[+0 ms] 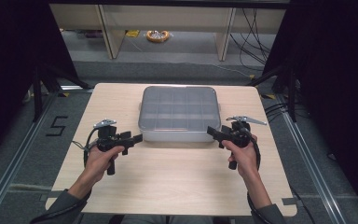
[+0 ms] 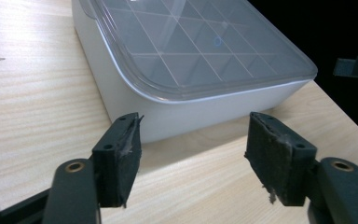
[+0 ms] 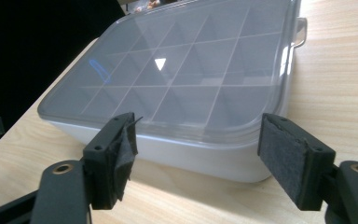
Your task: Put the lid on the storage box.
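Both my hand-held grippers, left (image 1: 137,138) and right (image 1: 210,131), released at nine and three o'clock of the white compartmented plastic box with clear lid (image 1: 179,113); judged light, rigid, slippery—grip lid rim.

— Is anything readable showing up anywhere?

— Just one mark: a black "5" (image 1: 57,126) is sitting on the grey floor (image 1: 23,135), left of the table (image 1: 168,177).

— And the lidded box (image 1: 179,114) or its lid?

— Nothing legible is appearing there, nor on the gripper jaws.
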Motion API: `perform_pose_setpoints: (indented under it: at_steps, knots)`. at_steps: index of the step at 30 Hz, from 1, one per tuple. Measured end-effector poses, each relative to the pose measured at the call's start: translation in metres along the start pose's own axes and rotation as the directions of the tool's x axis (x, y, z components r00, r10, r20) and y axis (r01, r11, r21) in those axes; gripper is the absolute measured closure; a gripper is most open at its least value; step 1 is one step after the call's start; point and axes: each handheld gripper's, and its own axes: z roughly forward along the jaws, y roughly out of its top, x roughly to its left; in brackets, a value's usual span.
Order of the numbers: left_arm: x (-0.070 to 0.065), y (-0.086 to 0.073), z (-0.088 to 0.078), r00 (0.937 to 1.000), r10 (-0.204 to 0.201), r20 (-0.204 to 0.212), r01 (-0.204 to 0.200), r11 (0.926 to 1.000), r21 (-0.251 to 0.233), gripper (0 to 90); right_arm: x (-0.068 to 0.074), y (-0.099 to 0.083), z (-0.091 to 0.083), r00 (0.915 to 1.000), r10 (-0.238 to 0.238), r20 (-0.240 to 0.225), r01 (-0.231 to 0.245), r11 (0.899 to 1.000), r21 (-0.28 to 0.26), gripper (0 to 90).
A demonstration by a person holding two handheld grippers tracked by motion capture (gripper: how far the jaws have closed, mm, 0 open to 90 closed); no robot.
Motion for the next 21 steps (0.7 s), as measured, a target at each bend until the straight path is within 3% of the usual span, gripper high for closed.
perform_pose_setpoints:
  at_steps: [1,3,10,11,12,17,21]
  knots:
    - [-0.001,-0.002,0.0,1.0,0.003,0.004,-0.004,1.0,0.003,33.1,0.004,-0.001,-0.001,0.9996,0.028,0.006,-0.028,1.0,0.008,28.5]
    - [-0.002,-0.005,0.002,0.9996,0.019,0.022,-0.02,0.9998,0.002,30.3,0.002,-0.001,0.0,0.9998,-0.018,0.004,0.018,1.0,-0.003,27.0]
    - [-0.009,-0.015,0.004,0.998,0.035,0.053,-0.035,0.9993,0.014,22.6,0.008,-0.006,-0.002,0.9996,-0.027,0.001,0.027,1.0,-0.009,20.4]
    - [-0.01,-0.017,0.004,0.9976,0.042,0.055,-0.043,0.999,0.014,21.2,0.011,-0.007,-0.004,1.0,-0.002,-0.002,0.002,1.0,0.002,18.9]
    - [-0.011,-0.019,0.004,0.9972,0.05,0.056,-0.051,0.9985,0.019,18.5,0.009,-0.007,-0.004,0.9993,-0.038,0.002,0.038,0.999,-0.015,17.2]
    - [-0.012,-0.03,-0.002,0.9947,0.066,0.079,-0.067,0.9976,0.014,14.7,0.011,-0.012,-0.01,0.9979,-0.065,-0.004,0.065,0.998,-0.001,16.0]
    - [-0.014,-0.039,-0.008,0.9948,0.084,0.058,-0.084,0.9965,0.003,14.7,0.012,-0.018,-0.011,0.9973,-0.073,-0.01,0.073,0.997,-0.007,16.2]
